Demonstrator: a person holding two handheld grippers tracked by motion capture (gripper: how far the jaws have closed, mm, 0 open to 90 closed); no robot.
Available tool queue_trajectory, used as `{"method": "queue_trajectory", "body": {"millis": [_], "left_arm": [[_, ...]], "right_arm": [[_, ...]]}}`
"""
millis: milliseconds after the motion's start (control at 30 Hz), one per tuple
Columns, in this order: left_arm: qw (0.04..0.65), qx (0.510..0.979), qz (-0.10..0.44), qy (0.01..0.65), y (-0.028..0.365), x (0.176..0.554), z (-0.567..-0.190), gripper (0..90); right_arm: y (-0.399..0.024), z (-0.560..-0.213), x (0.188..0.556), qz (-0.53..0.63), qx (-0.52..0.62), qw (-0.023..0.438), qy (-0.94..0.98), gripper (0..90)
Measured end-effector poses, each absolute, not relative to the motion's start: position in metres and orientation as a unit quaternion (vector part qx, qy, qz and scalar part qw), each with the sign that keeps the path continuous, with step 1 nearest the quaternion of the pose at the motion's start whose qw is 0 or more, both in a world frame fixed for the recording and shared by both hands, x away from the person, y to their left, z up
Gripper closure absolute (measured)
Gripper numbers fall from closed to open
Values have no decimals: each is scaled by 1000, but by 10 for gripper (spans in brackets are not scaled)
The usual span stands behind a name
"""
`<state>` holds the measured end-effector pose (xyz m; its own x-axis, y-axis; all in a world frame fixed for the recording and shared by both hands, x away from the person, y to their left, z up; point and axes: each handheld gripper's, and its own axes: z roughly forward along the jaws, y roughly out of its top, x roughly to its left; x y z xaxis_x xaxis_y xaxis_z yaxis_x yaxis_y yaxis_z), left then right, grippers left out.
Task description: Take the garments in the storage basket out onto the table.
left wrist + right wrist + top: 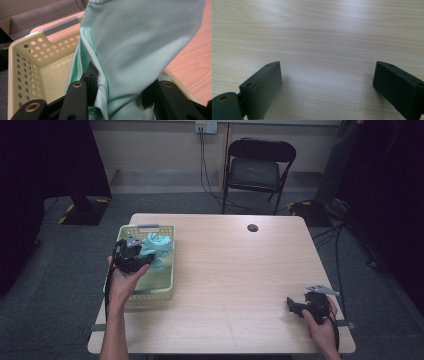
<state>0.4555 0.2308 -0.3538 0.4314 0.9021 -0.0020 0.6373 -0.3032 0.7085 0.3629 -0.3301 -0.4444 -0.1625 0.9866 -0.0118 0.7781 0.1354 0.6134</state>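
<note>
Right tongs (296, 306) are sitting low at the near counter (235, 270) edge, jaws spread with nothing between them, hand resting behind. Left tongs (142, 251) are pinching a soft mint-green cloth (140, 47), lifted over the perforated pale-yellow plastic basket (32, 57). A folding chair (257, 167) is standing beyond.

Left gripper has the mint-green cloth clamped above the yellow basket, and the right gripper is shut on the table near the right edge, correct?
Not quite. The right gripper is open: the right gripper view shows its jaws standing wide apart over bare table, nothing between them. The rest holds: the left gripper is clamped on the mint-green cloth above the yellow basket.
</note>
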Motion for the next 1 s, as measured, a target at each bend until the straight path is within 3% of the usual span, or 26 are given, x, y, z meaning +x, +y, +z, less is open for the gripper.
{"method": "queue_trajectory", "body": {"millis": [1000], "left_arm": [[392,772,198,459,217,442,-329,609]], "right_arm": [[-330,-444,363,244,611,214,722,74]]}}
